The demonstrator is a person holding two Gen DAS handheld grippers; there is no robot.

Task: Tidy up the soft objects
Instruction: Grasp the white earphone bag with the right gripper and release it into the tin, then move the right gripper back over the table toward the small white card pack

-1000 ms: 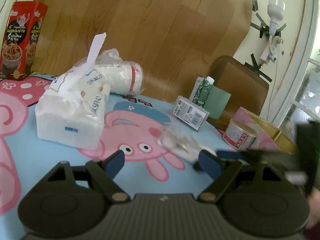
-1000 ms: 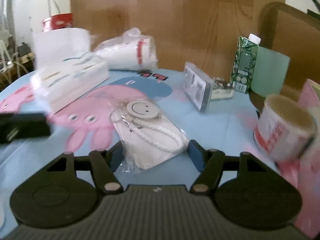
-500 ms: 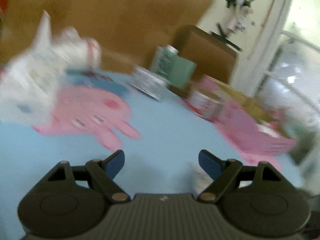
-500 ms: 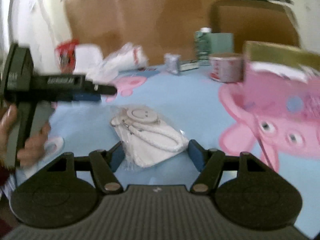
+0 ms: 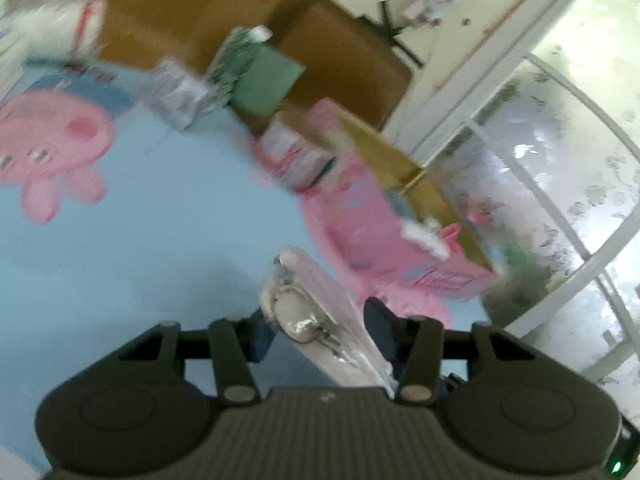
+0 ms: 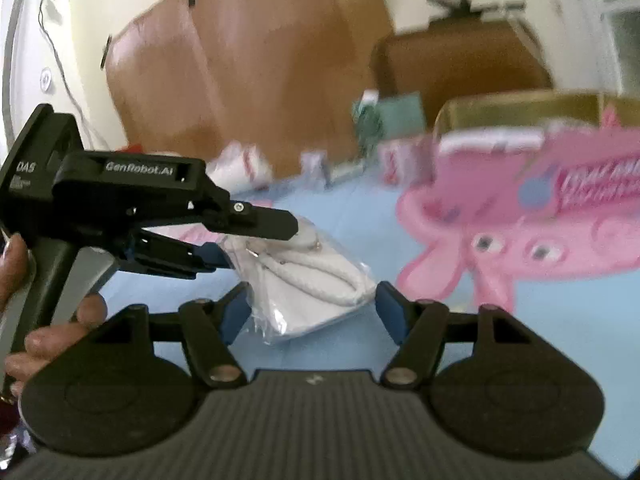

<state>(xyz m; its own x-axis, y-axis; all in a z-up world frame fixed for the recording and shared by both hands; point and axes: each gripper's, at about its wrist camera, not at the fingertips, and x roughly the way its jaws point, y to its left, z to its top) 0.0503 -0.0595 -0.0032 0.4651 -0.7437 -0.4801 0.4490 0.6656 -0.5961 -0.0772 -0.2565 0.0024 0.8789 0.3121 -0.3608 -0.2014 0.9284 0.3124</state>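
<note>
white pouch (image 6: 308, 280) | lies in clear wrap on the table's (image 6: 360, 216) blue cloth, near pink box (image 6: 540, 176) | left gripper (image 6: 256, 240) jaws straddle its far end, not clamped | right gripper (image 6: 312, 312) jaws apart around near end, likely for handover

It looked like a lived-in home, a dining or family room. Beneath the gripper stretched a child's cartoon tablecloth (image 5: 132, 216), light blue with pink pig figures, covering a table. Ahead of it, household odds and ends stood in a loose row: a green drink carton (image 5: 234, 60), a pink cardboard box (image 5: 384, 220) off to the right, and a wrapped stack of paper cups (image 5: 56, 28) far left. Behind them wood-pattern sheeting (image 6: 248, 64) was taped to a cream wall. To the far right ran a white-framed window (image 5: 560, 160) of frosted glass.
</note>
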